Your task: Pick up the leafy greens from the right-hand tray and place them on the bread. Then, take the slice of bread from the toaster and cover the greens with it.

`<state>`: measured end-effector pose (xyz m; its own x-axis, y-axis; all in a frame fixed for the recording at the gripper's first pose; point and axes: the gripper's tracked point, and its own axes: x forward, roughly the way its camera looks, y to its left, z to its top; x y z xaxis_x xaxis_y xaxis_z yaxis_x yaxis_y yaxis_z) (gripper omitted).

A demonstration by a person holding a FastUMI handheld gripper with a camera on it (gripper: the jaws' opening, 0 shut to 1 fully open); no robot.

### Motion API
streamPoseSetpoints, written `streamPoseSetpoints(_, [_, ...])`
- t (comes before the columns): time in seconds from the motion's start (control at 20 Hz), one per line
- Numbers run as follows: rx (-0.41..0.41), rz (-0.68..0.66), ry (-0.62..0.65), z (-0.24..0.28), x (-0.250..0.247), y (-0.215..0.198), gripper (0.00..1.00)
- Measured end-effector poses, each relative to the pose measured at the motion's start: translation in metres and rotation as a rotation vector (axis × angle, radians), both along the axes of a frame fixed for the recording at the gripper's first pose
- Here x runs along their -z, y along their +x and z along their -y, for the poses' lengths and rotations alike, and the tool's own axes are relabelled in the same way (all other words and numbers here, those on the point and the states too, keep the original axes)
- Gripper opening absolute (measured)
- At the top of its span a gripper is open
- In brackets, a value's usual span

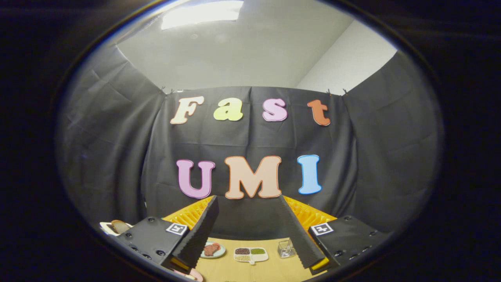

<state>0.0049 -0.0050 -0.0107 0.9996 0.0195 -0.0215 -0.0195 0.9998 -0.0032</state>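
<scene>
The tongs [248,219] stand spread and pinch nothing above the tan desk [250,270], where a small plate of reddish meat [212,249], a white divided dish [251,254] and a clear glass cup [286,248] lie between them, and a toaster with a brown bread slice [119,226] sits off their left side

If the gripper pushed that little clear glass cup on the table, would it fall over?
Probably it would slide first. The clear cup, beyond the open gripper, looks short and squat, so tipping seems unlikely. It looks like glass, so likely slippery and breakable.
</scene>
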Motion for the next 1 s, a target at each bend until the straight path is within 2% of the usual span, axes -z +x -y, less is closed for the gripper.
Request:
streamPoseSetpoints(0.2, [-0.033,-0.03,-0.04,0.005,0.013,0.003,0.98])
streamPoseSetpoints(0.35, [-0.095,-0.097,-0.068,0.007,0.035,0.005,0.98])
streamPoseSetpoints(0.7, [-0.373,-0.402,-0.202,-0.008,0.132,-0.017,0.98])
streamPoseSetpoints(1.0, [-0.556,-0.642,-0.275,-0.014,0.223,-0.058,0.98])
